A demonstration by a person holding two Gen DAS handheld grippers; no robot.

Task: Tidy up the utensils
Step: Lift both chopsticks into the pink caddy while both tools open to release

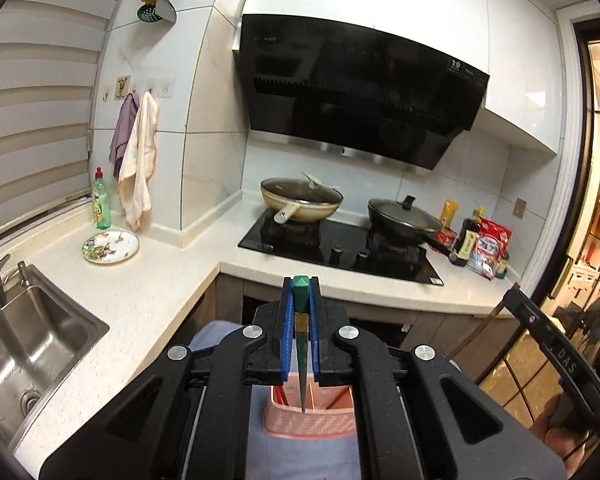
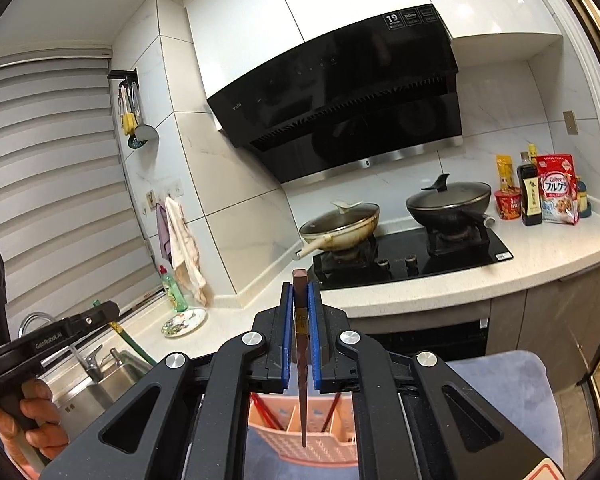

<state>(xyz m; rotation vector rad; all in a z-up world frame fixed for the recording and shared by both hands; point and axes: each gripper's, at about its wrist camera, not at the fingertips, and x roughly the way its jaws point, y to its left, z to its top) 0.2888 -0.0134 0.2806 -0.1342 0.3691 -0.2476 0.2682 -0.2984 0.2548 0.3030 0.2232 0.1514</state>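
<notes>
While both grippers are held above the pink utensil basket (image 1: 310, 420), each has its jaws clamped on a single chopstick. In the left wrist view, the left gripper (image 1: 301, 292) pinches a green chopstick (image 1: 301, 344) at frame centre, its thin tip hanging over the basket at the bottom edge. In the right wrist view, the right gripper (image 2: 300, 292) pinches a brown chopstick (image 2: 301, 352) the same way, tip down over the basket's divided compartments, where red chopsticks (image 2: 266, 410) stand. The stove (image 2: 412, 256) with two pans fills the middle right, and a sink (image 1: 28, 344) sits lower left.
</notes>
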